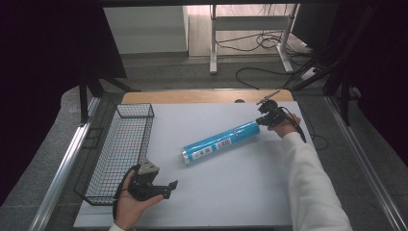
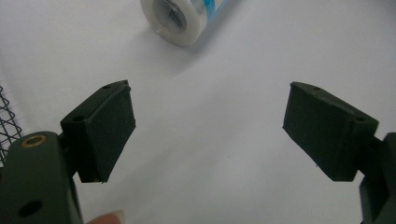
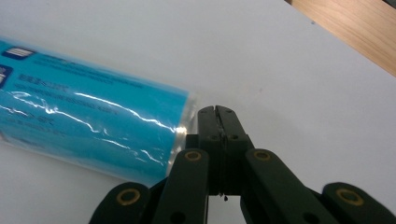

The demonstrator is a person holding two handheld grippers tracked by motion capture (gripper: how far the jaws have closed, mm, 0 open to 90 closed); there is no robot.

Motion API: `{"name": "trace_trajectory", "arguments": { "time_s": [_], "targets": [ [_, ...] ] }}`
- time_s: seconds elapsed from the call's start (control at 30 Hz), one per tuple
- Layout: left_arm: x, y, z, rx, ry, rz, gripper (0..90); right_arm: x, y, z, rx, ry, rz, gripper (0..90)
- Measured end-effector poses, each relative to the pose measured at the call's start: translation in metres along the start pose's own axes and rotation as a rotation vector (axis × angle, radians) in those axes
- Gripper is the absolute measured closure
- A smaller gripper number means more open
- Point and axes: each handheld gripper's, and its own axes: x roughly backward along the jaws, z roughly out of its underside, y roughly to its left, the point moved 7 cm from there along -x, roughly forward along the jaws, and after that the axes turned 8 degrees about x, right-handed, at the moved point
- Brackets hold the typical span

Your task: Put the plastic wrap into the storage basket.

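The blue roll [image 1: 221, 142] lies on its side in the middle of the white table [image 1: 240, 192], slanting from near-left to far-right. At its far-right end sits the right gripper [image 1: 266, 119], and its jaws are pressed flat together with nothing between them; in the right gripper view the closed tips [image 3: 217, 114] stand just beside the roll's clear-wrapped end [image 3: 93, 130], touching or nearly so. It looks like a nudge rather than a pick, the closed jaws set to push the roll along toward the left. Over at the near left, the left gripper [image 1: 163, 187] waits with its pads [image 2: 109, 130] spread wide, empty, the roll's open end [image 2: 173, 18] ahead of it. The wire basket [image 1: 120, 149] stands just to its left. Next move, by my reading: bring the roll within the left gripper's span, close on it near the end, and lift it across into the basket without letting it roll away.
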Motion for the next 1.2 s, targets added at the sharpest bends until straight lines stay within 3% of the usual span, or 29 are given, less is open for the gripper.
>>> {"name": "trace_trajectory", "arguments": {
  "time_s": [0.1, 0.27, 0.37, 0.63, 0.8, 0.93, 0.97, 1.1, 1.2],
  "targets": [
    [0.000, 0.000, 0.000, -0.001, -0.001, -0.002, 16.4, 0.008, -0.001, 0.002, -0.008, -0.006, 0.016, 89.9],
    [0.001, -0.001, 0.001, -0.003, -0.004, 0.000, 16.4, 0.039, 0.005, 0.005, -0.039, -0.093, 0.023, 89.9],
    [0.001, -0.001, 0.001, -0.005, -0.004, 0.000, 16.4, 0.057, 0.014, 0.014, -0.068, -0.117, 0.029, 89.9],
    [-0.001, -0.003, 0.001, -0.012, 0.001, 0.001, 16.2, 0.089, 0.061, 0.052, -0.167, -0.214, -0.057, 88.5],
    [-0.001, -0.007, 0.000, -0.009, 0.001, 0.012, 16.2, 0.100, 0.092, 0.072, -0.194, -0.263, -0.109, 87.5],
    [-0.002, -0.008, 0.000, -0.017, 0.006, 0.010, 16.2, 0.103, 0.115, 0.088, -0.182, -0.277, -0.135, 85.3],
    [-0.002, -0.008, 0.001, -0.021, 0.009, 0.010, 16.2, 0.104, 0.119, 0.092, -0.180, -0.280, -0.142, 81.4],
    [-0.003, -0.008, 0.001, -0.020, 0.013, 0.005, 16.2, 0.104, 0.131, 0.105, -0.180, -0.287, -0.132, 47.0],
    [-0.003, -0.008, 0.001, -0.021, 0.015, 0.003, 16.5, 0.100, 0.141, 0.112, -0.164, -0.277, -0.148, 34.9]
  ]
}}
